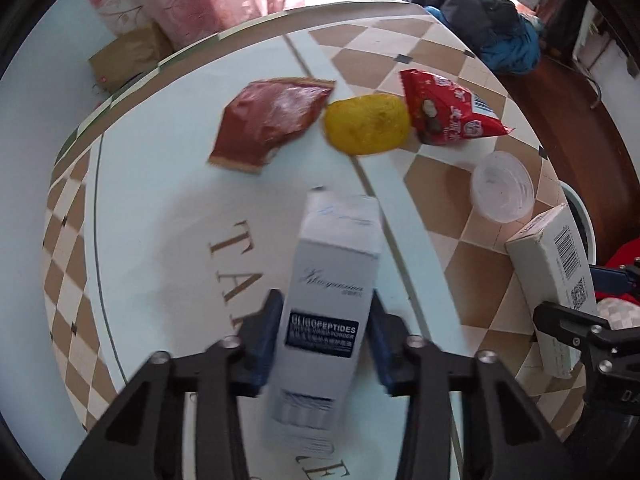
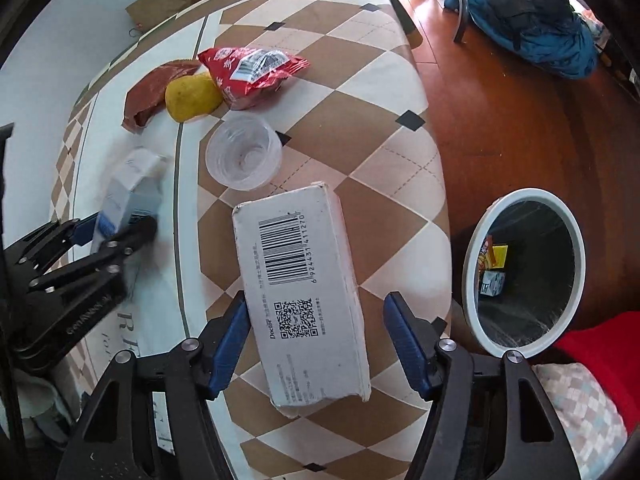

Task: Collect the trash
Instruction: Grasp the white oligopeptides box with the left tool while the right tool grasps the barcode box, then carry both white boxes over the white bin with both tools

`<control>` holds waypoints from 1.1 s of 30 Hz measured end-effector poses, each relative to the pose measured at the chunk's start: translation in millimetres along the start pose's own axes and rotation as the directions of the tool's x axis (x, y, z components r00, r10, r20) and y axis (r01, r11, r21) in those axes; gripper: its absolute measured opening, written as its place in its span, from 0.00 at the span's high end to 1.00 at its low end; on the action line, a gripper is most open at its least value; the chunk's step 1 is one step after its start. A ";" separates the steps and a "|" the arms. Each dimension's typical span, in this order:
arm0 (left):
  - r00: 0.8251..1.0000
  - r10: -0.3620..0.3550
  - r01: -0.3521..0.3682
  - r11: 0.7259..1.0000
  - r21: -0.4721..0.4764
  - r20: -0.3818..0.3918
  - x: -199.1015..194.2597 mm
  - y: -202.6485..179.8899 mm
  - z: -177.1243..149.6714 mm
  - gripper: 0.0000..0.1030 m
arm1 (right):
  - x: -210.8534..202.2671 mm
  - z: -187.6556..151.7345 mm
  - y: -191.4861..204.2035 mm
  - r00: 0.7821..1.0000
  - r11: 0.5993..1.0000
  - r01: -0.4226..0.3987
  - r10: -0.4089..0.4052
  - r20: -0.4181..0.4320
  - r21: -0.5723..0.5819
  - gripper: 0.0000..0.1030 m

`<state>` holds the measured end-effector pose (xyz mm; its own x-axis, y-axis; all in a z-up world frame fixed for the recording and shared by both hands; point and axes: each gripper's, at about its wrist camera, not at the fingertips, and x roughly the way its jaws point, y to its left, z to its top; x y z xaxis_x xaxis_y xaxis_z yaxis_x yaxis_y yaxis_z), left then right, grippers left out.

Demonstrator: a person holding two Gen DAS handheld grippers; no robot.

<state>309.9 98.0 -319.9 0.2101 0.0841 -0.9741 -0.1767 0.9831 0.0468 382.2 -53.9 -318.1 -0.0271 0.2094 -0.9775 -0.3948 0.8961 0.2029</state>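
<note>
My left gripper is shut on a tall grey-white carton and holds it over the table; it also shows in the right wrist view. My right gripper is open, its blue fingers on either side of a flat white box with a barcode, with a gap on the right side. The box lies on the table near its right edge. A white-rimmed trash bin stands on the floor to the right, with some trash inside.
On the checkered tablecloth lie a brown wrapper, a yellow fruit, a red snack bag and a clear plastic cup. Clothes are piled on a chair beyond. A red cushion sits at the lower right.
</note>
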 end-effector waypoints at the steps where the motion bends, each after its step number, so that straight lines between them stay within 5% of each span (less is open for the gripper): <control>1: 1.000 0.010 -0.010 1.000 -0.014 0.000 -0.4 2.0 -3.2 0.68 | 1.3 -0.3 1.5 1.000 1.000 0.007 -0.007 0.001 -0.007 0.36; 12: 1.000 0.022 -0.020 0.995 -0.093 0.019 -1.6 17.9 -29.2 0.68 | 6.1 -6.8 19.1 0.995 0.993 0.100 -0.099 0.023 -0.068 0.36; 14: 0.999 0.045 -0.042 0.994 -0.099 0.025 -1.4 16.7 -31.4 0.69 | 5.6 -8.8 20.1 0.992 0.990 0.120 -0.118 0.032 -0.070 0.41; 15: 0.998 0.050 -0.046 0.993 -0.105 0.032 -2.1 13.9 -29.2 0.69 | 4.1 -10.1 20.5 0.991 0.989 0.128 -0.125 0.042 -0.073 0.51; 23: 0.984 0.114 -0.087 0.979 -0.184 0.140 -62.7 -10.2 -56.2 0.69 | -25.7 -33.0 2.0 0.994 0.999 -0.036 0.034 0.100 0.020 0.51; 33: 0.953 0.059 -0.009 0.986 -0.165 0.297 -152.2 -71.3 -58.8 0.69 | -127.6 -88.9 -83.5 0.945 0.982 -0.140 0.095 0.312 0.128 0.51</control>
<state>234.0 5.5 -188.0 0.4757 0.1864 -0.8596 -0.3354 0.9419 0.0187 336.9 -190.2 -215.5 0.2232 0.4047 -0.8868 -0.2664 0.9004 0.3439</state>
